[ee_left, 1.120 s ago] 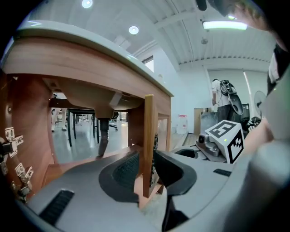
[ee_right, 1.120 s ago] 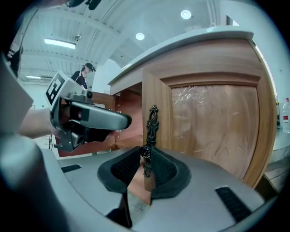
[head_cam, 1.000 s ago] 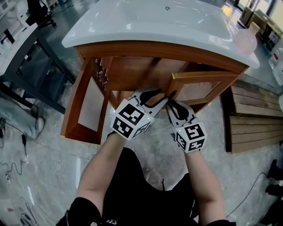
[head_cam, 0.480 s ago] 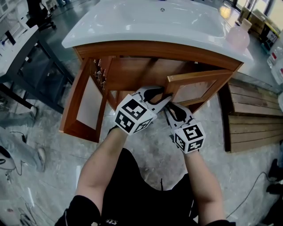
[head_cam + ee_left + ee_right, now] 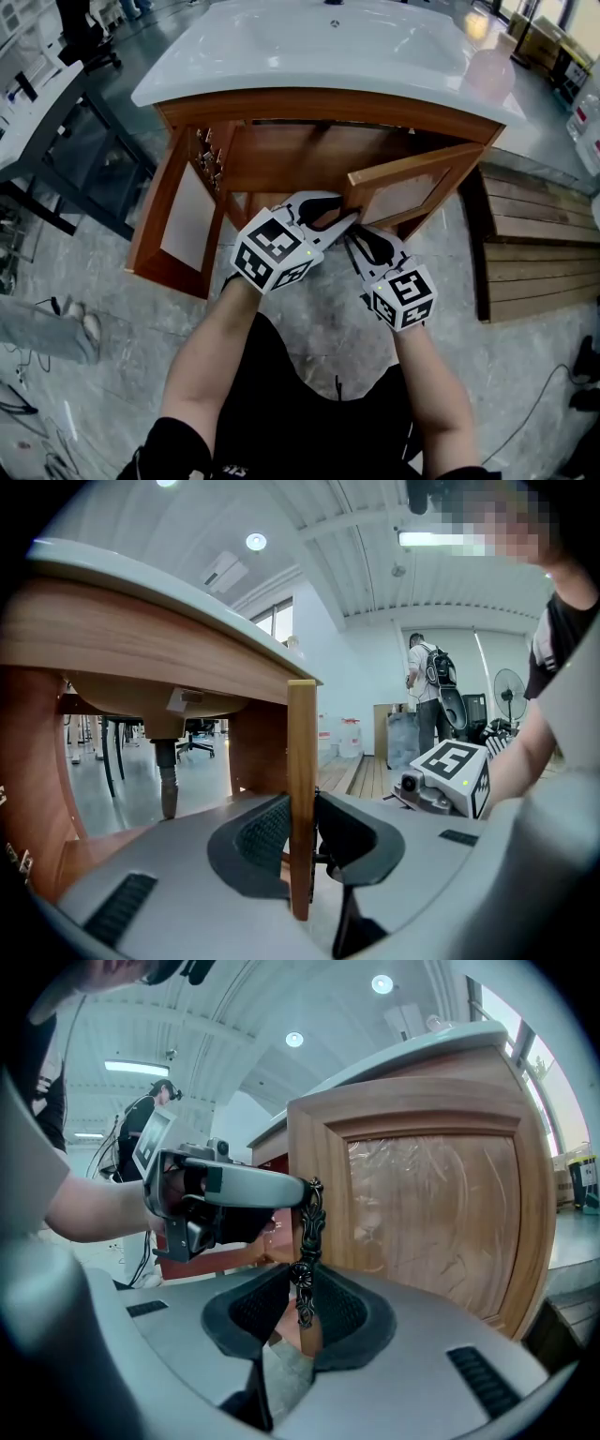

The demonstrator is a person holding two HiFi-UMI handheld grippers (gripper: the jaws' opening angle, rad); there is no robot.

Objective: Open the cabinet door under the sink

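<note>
Jaws of your left gripper (image 5: 300,829), just been closing, clamp cabinet door (image 5: 405,190) edge, frame centre; your right gripper (image 5: 302,1305) jaws clamp door handle (image 5: 309,1222).

left gripper (image 5: 302,836), jaws just closing, grips door edge (image 5: 302,752); right gripper (image 5: 300,1302) grips handle (image 5: 310,1218).

From my station the sink (image 5: 319,47) reads as glossy white, smooth like glazed ceramic. The cabinet (image 5: 328,105) and its door (image 5: 412,183) are reddish-brown wood with a soft varnish sheen, and I see wrinkled clear film over the door's pale panel. The handle (image 5: 311,1222) is dark, ornate cast metal. My right gripper (image 5: 298,1309) is matt grey plastic with black ribbed pads (image 5: 253,1307). The floor (image 5: 122,328) is polished grey stone.
</note>
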